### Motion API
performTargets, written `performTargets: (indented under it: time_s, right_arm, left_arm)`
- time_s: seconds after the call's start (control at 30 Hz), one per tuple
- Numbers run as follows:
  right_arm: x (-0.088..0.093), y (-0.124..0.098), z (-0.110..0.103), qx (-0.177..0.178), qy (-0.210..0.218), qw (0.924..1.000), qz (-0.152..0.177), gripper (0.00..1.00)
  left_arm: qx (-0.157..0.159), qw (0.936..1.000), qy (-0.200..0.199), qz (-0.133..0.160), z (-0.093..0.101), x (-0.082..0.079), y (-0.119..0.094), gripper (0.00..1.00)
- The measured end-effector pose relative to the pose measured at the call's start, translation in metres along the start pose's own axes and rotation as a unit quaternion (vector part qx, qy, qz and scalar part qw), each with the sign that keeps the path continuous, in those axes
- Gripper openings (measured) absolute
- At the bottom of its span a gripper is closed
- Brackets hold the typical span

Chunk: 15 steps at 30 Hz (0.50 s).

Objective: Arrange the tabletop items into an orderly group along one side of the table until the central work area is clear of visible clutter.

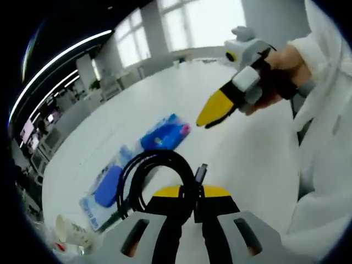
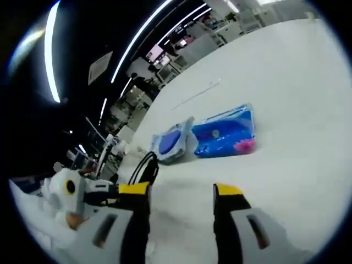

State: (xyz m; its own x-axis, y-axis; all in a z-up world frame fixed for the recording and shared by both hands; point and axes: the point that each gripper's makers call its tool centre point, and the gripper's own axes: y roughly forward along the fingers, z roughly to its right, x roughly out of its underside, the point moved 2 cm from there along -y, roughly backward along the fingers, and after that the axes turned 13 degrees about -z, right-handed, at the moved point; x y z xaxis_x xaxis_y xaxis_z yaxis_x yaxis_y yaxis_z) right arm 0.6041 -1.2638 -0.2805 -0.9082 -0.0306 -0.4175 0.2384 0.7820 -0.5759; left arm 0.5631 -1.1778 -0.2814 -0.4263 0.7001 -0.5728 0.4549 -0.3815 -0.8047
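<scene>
Black coiled cable [image 1: 155, 175], clamped in your left gripper [image 1: 190, 193], may uncoil and snag the blue packets [image 1: 164, 133] while your right gripper [image 2: 181, 192] stands open, empty.

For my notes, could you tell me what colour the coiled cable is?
Black; the coiled cable shows best in the left gripper view.

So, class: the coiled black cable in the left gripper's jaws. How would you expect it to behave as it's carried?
The black cable hangs in loose loops, so it is probably floppy and may sway or uncoil. Its plug end sticks up free and could snag. The left gripper pinches only part of the coil, so loops may slip out.
</scene>
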Motion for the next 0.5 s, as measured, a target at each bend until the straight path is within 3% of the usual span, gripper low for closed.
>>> performTargets:
  time_s: [0.27,0.43,0.5]
  right_arm:
    - [0.014,0.017,-0.019,-0.033,0.007,0.9989,-0.033,0.42]
    - [0.011,0.017,-0.022,-0.061,0.059,0.9962,-0.018,0.36]
    - [0.010,0.015,-0.020,-0.066,0.065,0.9956,-0.015,0.31]
  left_arm:
    - [0.011,0.9983,0.056,0.012,0.017,-0.015,0.003,0.06]
    - [0.016,0.9966,0.079,0.016,0.023,-0.019,0.004,0.06]
    - [0.012,0.9942,0.106,0.011,0.026,-0.019,0.005,0.06]
